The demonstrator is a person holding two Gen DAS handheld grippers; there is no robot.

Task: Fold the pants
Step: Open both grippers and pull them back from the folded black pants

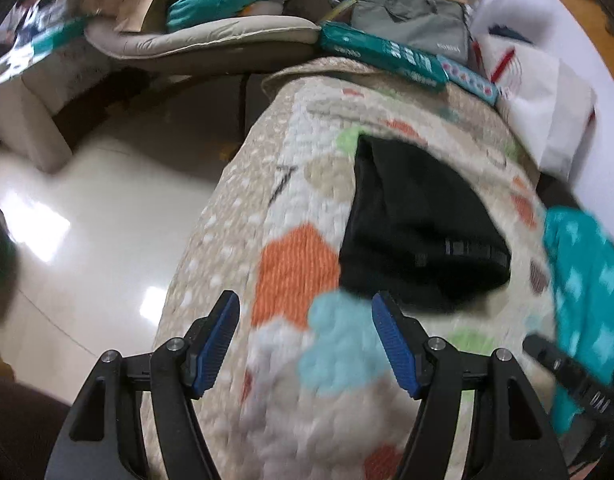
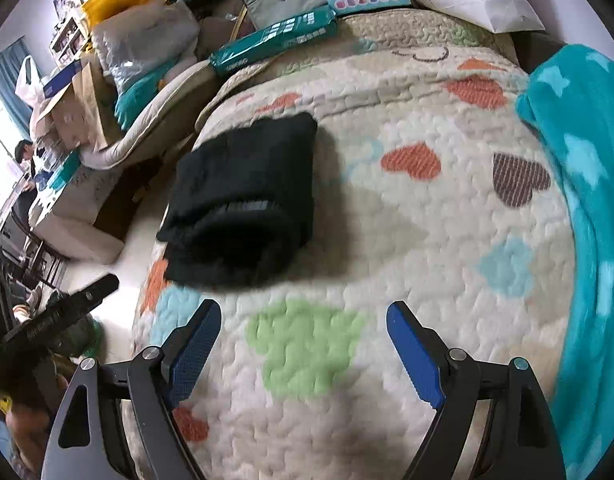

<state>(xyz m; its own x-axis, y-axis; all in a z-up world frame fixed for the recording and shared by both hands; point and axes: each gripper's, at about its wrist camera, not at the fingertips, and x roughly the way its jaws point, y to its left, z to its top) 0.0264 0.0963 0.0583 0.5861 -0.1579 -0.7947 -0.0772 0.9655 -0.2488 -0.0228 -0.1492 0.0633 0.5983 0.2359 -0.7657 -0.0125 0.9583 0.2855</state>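
One pair of black pants (image 2: 243, 200), folded into a compact, thick rectangular bundle with a grey-patterned band visible along its near fold, lies on a cream quilt (image 2: 387, 240) printed with orange, green, blue and brown hearts. In the right wrist view the bundle sits at centre left of the frame; in the left wrist view the pants (image 1: 419, 224) sit right of centre. Two grippers appear: the left gripper (image 1: 305, 344) and the right gripper (image 2: 303, 352), each with jaws spread wide and empty, blue pads facing inward, held above the quilt short of the bundle. One teal star-patterned blanket (image 2: 587, 200) lies at the right edge. One long teal box (image 2: 275, 38) rests at the quilt's far border.
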